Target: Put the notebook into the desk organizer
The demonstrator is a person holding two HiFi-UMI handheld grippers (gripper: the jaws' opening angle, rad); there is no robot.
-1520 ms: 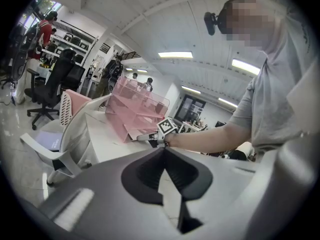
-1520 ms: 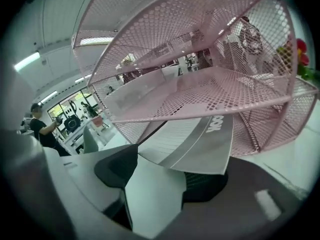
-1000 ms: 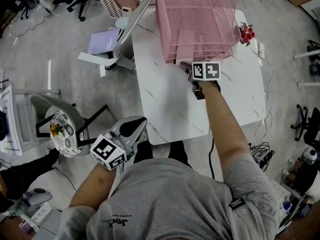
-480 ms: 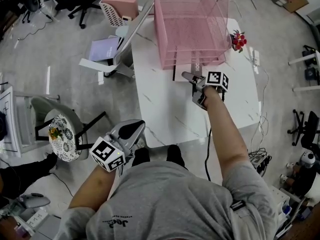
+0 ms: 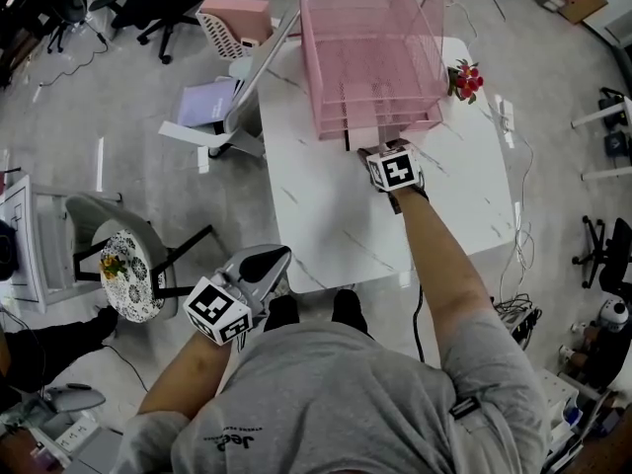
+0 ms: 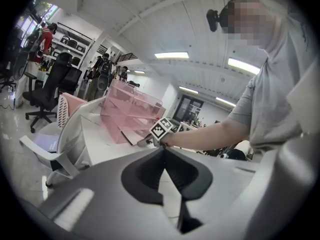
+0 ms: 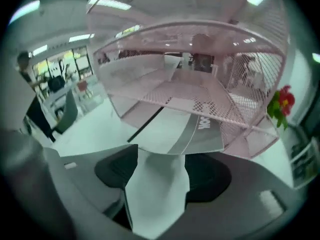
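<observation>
On the white table [image 5: 326, 215] the pink organizer [image 5: 370, 57] already holds most of the notebook [image 7: 175, 131] in its bottom tier. The near edge sticks out over the tabletop, so I'd say only a last push is left. The right gripper [image 7: 157, 159] sits just short of that edge, jaws apart and pressing on nothing. The left gripper [image 6: 164, 151] hangs low beside the person, jaws together and empty. On the notebook's cover I can read only "OOK".

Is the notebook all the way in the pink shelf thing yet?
Nearly. The notebook is partway into the bottom shelf of the pink organizer, near end sticking out. The right gripper sits right behind it, jaws apart, not pinching. Left to do: push it fully in.
</observation>
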